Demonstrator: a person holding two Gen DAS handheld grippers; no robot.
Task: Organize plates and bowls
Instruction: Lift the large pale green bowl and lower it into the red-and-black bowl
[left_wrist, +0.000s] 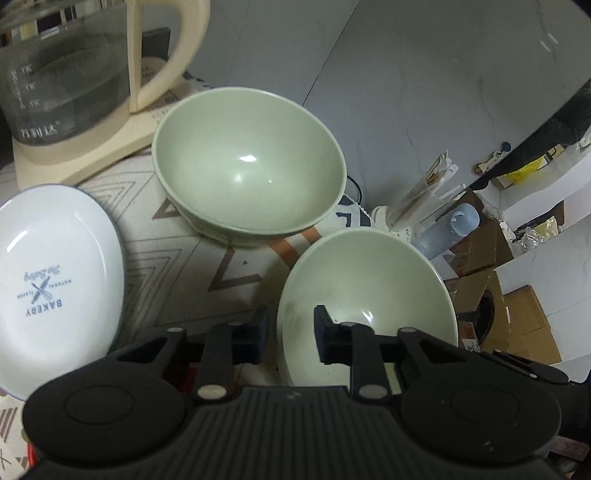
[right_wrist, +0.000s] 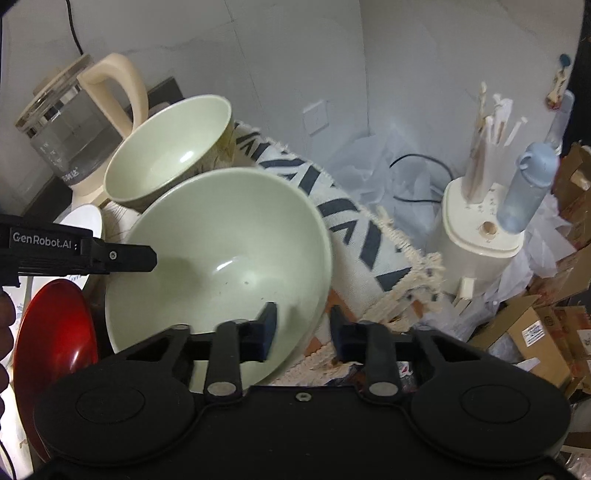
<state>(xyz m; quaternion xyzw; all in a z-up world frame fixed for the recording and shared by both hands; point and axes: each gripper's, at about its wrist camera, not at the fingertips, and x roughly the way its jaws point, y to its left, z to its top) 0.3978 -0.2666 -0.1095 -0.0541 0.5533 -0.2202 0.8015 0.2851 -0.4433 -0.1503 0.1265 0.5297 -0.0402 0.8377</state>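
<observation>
Your near green bowl (left_wrist: 365, 295) sits low and right of centre in the left wrist view, and it fills the middle of the right wrist view. Your left gripper (left_wrist: 290, 334) has its jaws spread, one finger outside the rim and one inside the bowl, and they do not pinch it. Your right gripper (right_wrist: 303, 328) is also spread across the opposite rim, with one finger inside and one outside. The second green bowl (left_wrist: 249, 162) stands upright behind it, in the upper centre of the left view, on the patterned cloth (left_wrist: 184, 258). I judge that both bowls are stiff and light, like melamine or glazed ware, so they will not bend, but the glossy surface is probably slippery. Take hold on the rim wall and close gently, because a thin rim can slide out of the pads. The white plate (left_wrist: 55, 280) lies at the left edge of the left view, and a red plate (right_wrist: 55, 343) shows at the lower left of the right view. The room is narrow: the glass kettle (left_wrist: 66, 85) stands in the upper left, just behind the far bowl. At the right side the cloth ends in a fringed edge, and beyond it stand a utensil holder (right_wrist: 476, 229) and a blue bottle (right_wrist: 528, 188), so lift straight up before you move sideways.
</observation>
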